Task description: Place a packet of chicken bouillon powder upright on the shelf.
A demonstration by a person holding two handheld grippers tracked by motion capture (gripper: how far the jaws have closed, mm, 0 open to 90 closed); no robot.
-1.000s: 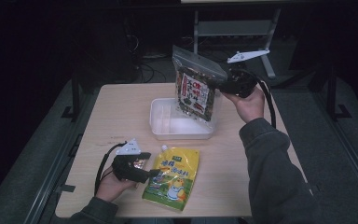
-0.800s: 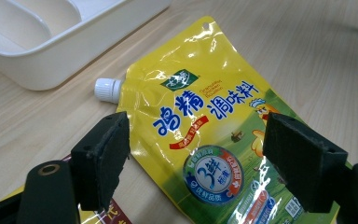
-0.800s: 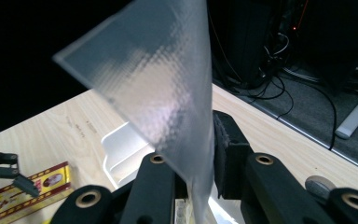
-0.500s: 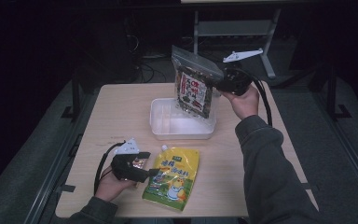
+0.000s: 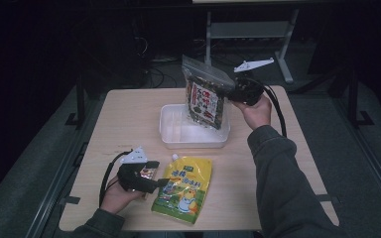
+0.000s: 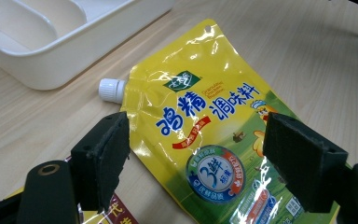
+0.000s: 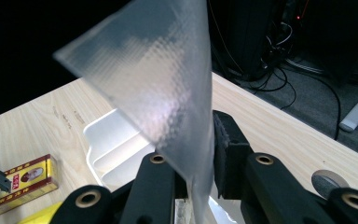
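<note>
right tool (image 5: pixel 232 94): jaws clamped on the clear, finely embossed top edge of the seaweed bag (image 5: pixel 206 101), seen close in the right gripper view.
seaweed bag: flat glossy plastic pouch, dark contents, red-and-white label; hangs upright over the tray (image 5: pixel 173 136), lower edge at the tray's far right corner.
tray: white, hard plastic, rectangular with rounded corners, ribbed dividers inside; sits mid-surface.
left tool (image 6: pixel 196 158): black foam-faced jaws spread apart, gripping nothing, poised over the yellow pouch (image 6: pixel 205 126).
yellow pouch: shiny crinkled film, white screw cap at one corner; lies flat near the front edge.
small box (image 7: pixel 16 184): red and yellow carton, beside the left tool.
surface (image 5: pixel 129 114): pale wood grain, rounded corners.
</note>
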